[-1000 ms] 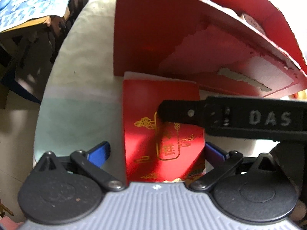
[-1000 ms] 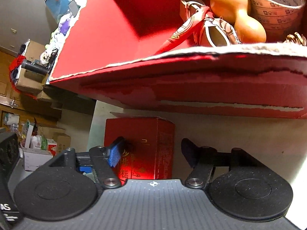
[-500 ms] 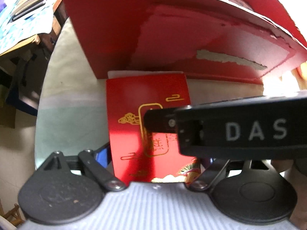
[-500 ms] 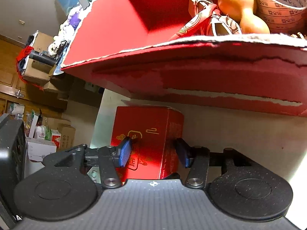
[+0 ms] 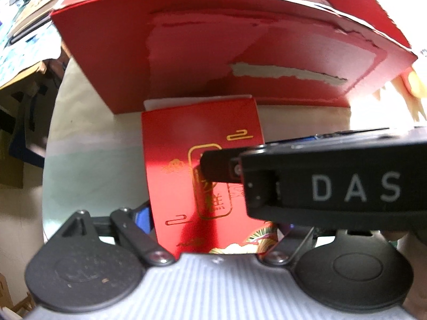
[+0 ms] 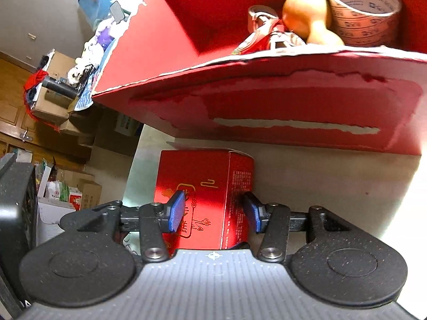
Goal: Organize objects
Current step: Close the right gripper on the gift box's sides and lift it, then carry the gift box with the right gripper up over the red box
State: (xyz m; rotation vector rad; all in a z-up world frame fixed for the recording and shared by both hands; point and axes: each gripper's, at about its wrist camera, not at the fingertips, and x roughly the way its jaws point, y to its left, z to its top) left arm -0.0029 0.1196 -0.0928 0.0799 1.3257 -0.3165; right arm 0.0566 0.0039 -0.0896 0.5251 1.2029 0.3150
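- Bench (image 6: 307, 176): pale surface carrying everything; cluttered room with cardboard boxes (image 6: 50, 106) off at 9 o'clock in the right wrist view.
- Big red box (image 6: 267, 106): open-topped carton at 12 o'clock in both views, outer wall scuffed with torn white strips. Inside, seen from the right wrist: tape roll (image 6: 365, 8) with printed lettering at 1 o'clock, tan wooden gourd (image 6: 307, 16) just beside it on its left, red patterned strap or ribbon item (image 6: 267, 34) touching the gourd. Rest of the interior hidden.
- Small red box (image 6: 202, 186): task item, closed carton, glossy red, gold line art and gold characters on the wide face, fine print on the narrow side. Lies on the bench right in front of the big box's wall, long axis running 6 to 12 o'clock, far end toward the big box. A white flap or sheet edge shows at its far end in the left wrist view (image 5: 202, 165).
- Right claw (image 6: 213, 213): blue pads either side of the small box, one over the wide face, one by the narrow side; gaps show, so open, not gripping. Its black body marked DAS crosses the left wrist view from 3 o'clock (image 5: 320, 186).
- Left claw (image 5: 210, 224): spread around the near end of the small box, left blue pad beside its edge, right finger hidden behind the other claw; grip contact cannot be told.
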